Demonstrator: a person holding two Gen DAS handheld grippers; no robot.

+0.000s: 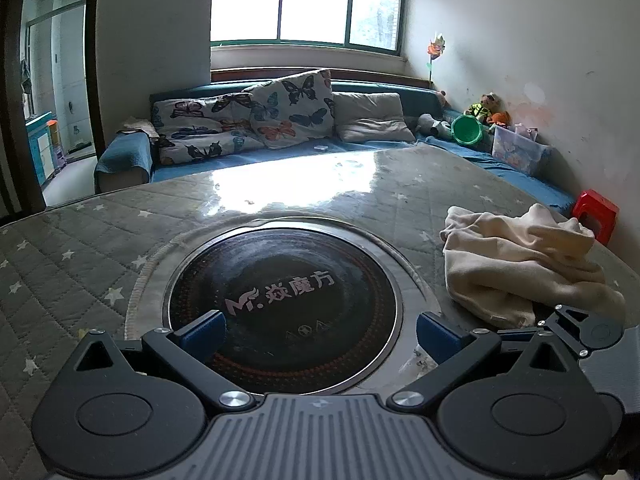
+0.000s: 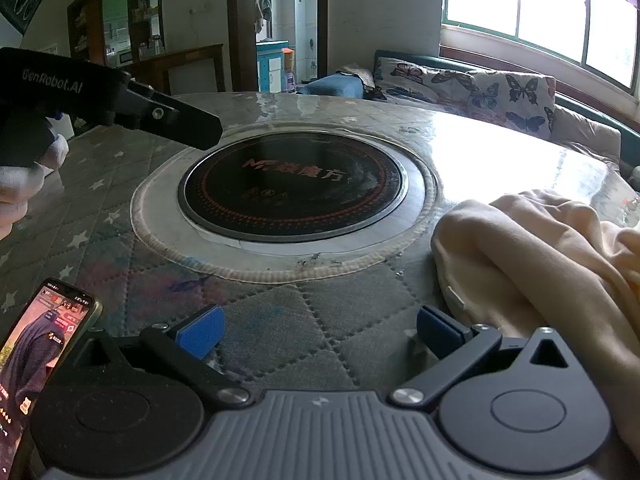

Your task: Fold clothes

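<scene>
Tongs of both hands, left tongs (image 1: 320, 330) and right tongs (image 2: 320, 330), stand apart and hold nothing; crumpled cream cloth (image 2: 552, 264) lies just right of them on the desk (image 2: 280, 312).

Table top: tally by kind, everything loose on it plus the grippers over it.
Cream garment, crumpled: 1
Phone, screen lit: 1
Grippers, both open: 2, left gripper and right gripper
Total: 4
The cooktop is built into the table, so it is not counted.

Daylight enters through the window (image 1: 304, 0), overexposed; strong glare covers the table's (image 1: 280, 184) far edge; fisheye distortion bends frame edges.
</scene>
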